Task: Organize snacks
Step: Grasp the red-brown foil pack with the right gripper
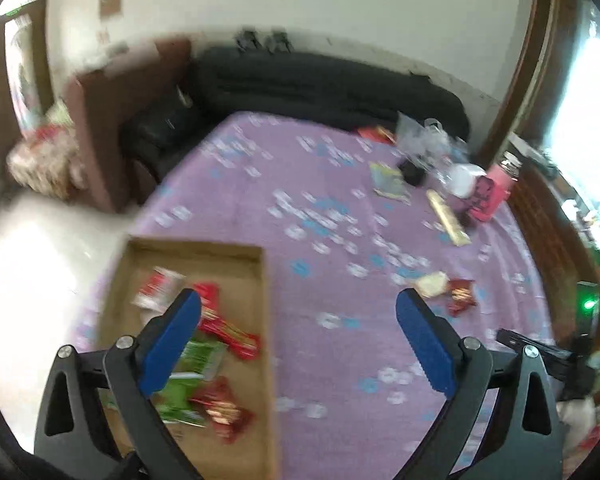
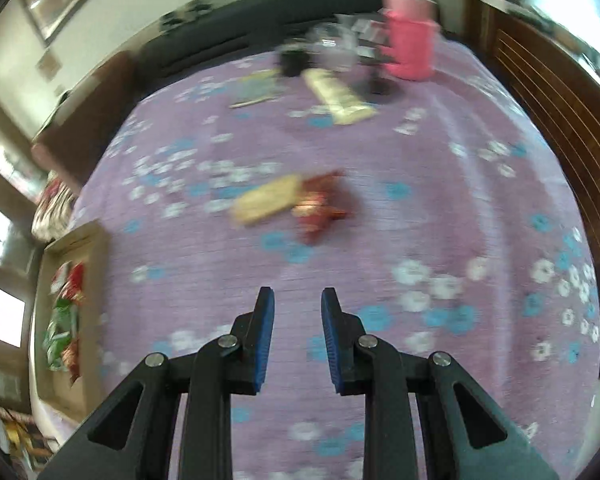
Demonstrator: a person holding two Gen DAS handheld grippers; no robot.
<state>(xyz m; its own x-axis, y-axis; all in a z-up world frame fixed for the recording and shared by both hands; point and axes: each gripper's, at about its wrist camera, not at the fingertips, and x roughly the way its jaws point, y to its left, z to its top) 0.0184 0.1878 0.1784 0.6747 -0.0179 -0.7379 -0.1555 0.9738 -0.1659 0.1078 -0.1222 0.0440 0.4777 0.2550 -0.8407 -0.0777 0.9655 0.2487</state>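
Two grippers hovering over a purple floral bedspread (image 2: pixel 380 152) — both empty.
Left gripper (image 1: pixel 298 312) gaping wide beside a cardboard box (image 1: pixel 266 320) at lower left; right gripper (image 2: pixel 297 308) sitting narrowly parted below two snack packets (image 2: pixel 292 200) at centre.

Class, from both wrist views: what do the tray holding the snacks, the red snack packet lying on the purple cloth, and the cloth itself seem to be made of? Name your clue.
Tray: likely plain cardboard; matte brown, thin folded walls.
Red snack packet: probably plastic or foil film; crinkled, with shiny glints, though motion blur limits certainty.
Purple cloth: apparently woven fabric with a printed flower pattern; matte, faint horizontal ribbing.
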